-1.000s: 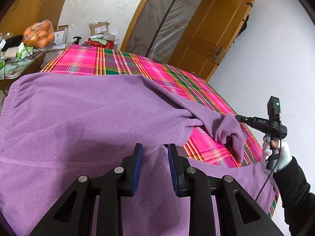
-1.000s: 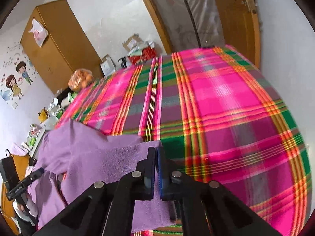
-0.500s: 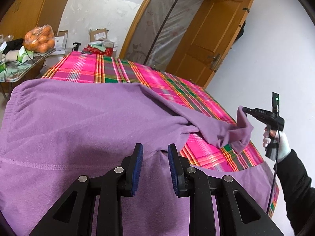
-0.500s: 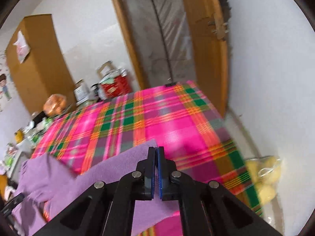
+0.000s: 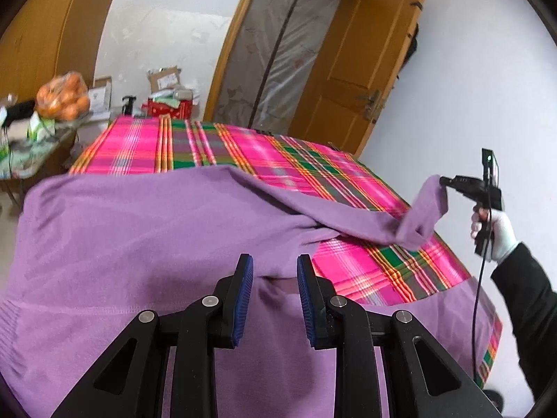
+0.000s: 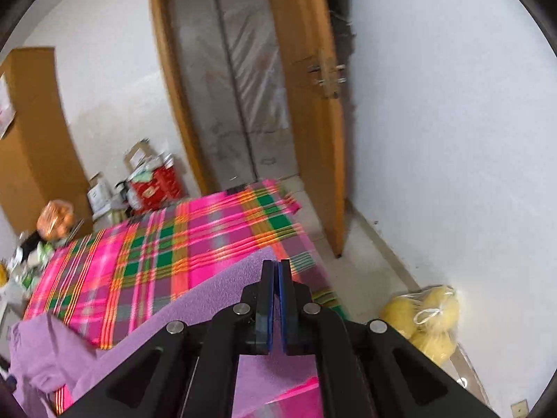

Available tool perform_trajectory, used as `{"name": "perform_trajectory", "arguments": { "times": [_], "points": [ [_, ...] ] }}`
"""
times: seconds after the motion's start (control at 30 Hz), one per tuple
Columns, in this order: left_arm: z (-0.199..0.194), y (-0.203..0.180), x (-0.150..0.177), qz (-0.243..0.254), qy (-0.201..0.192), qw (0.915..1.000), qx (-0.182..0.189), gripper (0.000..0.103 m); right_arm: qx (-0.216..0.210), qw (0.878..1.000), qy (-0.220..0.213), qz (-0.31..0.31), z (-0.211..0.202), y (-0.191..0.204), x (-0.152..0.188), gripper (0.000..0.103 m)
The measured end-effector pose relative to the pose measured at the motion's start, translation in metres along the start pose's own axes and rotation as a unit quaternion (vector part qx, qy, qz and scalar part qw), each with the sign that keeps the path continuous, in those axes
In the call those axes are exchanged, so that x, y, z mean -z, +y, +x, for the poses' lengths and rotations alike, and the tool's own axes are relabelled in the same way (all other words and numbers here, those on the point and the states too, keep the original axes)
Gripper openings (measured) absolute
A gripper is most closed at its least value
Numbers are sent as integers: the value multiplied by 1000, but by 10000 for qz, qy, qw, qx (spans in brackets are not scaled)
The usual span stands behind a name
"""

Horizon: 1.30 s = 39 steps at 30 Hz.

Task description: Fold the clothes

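A purple sweater (image 5: 139, 230) lies spread over the near half of a bed covered in a pink plaid blanket (image 5: 278, 160). My left gripper (image 5: 273, 289) hovers open just above the sweater's middle, nothing between its blue pads. One sleeve (image 5: 414, 216) stretches to the right and is lifted off the bed. My right gripper (image 5: 444, 181), held in a white-gloved hand (image 5: 494, 230), is shut on the sleeve's cuff. In the right wrist view the right gripper (image 6: 275, 271) is shut on the purple sleeve (image 6: 222, 296), which trails down to the left.
An open wooden door (image 5: 358, 66) and a plastic-covered doorway (image 5: 275, 45) stand beyond the bed. A side table with a bag of oranges (image 5: 62, 99) is at the left. Boxes (image 5: 167, 94) sit at the bed's far end. A bag of yellow fruit (image 6: 428, 320) lies on the floor by the wall.
My right gripper has lifted the sleeve cuff up and out to the right, off the blanket, stretching the sleeve. The left gripper stays open over the sweater body.
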State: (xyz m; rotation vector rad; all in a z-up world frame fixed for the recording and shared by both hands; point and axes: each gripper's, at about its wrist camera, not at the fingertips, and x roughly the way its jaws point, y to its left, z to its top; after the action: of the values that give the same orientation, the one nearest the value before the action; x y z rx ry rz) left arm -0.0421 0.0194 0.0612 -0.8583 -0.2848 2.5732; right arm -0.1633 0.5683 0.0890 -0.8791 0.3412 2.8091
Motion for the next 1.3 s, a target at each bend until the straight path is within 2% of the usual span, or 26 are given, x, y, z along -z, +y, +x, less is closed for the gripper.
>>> {"name": "perform_trajectory", "arguments": {
  "times": [0.07, 0.2, 0.3, 0.37, 0.43, 0.5, 0.6, 0.7, 0.77, 0.83, 0.87, 0.9, 0.93, 0.97, 1.1, 1.3],
  "points": [
    [-3, -9, -4, 88, 12, 10000, -29, 27, 158, 9998, 1, 120, 2, -19, -4, 3],
    [0, -22, -13, 115, -94, 9999, -53, 27, 461, 9977, 301, 400, 18, -57, 1, 4],
    [13, -21, -11, 58, -26, 10000, -36, 27, 486, 9968, 474, 424, 26, -72, 14, 5],
    [22, -21, -10, 21, 19, 10000, -25, 27, 294, 9973, 598, 321, 31, -72, 21, 11],
    [30, -20, -8, -17, 67, 10000, -14, 27, -77, 9963, 821, 246, 38, -70, 25, 29],
    [39, -17, -3, -59, 158, 9999, 1, 27, -362, 9926, 1135, 248, 48, -69, 31, 40],
    [44, -17, 2, -45, 220, 9997, 63, 27, -317, 9898, 1355, 306, 65, -75, 37, 41],
    [47, -19, 5, 9, 232, 9997, 109, 27, -302, 9873, 1401, 691, 81, -92, 43, 41],
    [48, -21, 7, 45, 241, 9996, 139, 27, -531, 9800, 1618, 1031, 94, -102, 48, 41],
    [48, -23, 8, 122, 245, 9995, 181, 27, -797, 9732, 1787, 1206, 102, -105, 52, 41],
    [48, -26, 8, 176, 236, 9994, 184, 27, -780, 9744, 1771, 1143, 102, -103, 52, 41],
    [48, -27, 9, 218, 221, 9994, 167, 27, -678, 9773, 1724, 1026, 101, -99, 50, 37],
    [47, -28, 8, 251, 201, 9994, 134, 27, -517, 9821, 1595, 858, 97, -96, 47, 9],
    [47, -30, 8, 282, 181, 9994, 97, 27, -392, 9857, 1475, 719, 93, -91, 44, 6],
    [43, -28, 7, 284, 27, 9996, -91, 27, -314, 9910, 1236, 418, 83, -78, 37, 4],
    [39, -18, 4, 82, -80, 9997, -195, 27, -46, 9963, 681, 516, 70, -83, -4, 4]
  ]
}}
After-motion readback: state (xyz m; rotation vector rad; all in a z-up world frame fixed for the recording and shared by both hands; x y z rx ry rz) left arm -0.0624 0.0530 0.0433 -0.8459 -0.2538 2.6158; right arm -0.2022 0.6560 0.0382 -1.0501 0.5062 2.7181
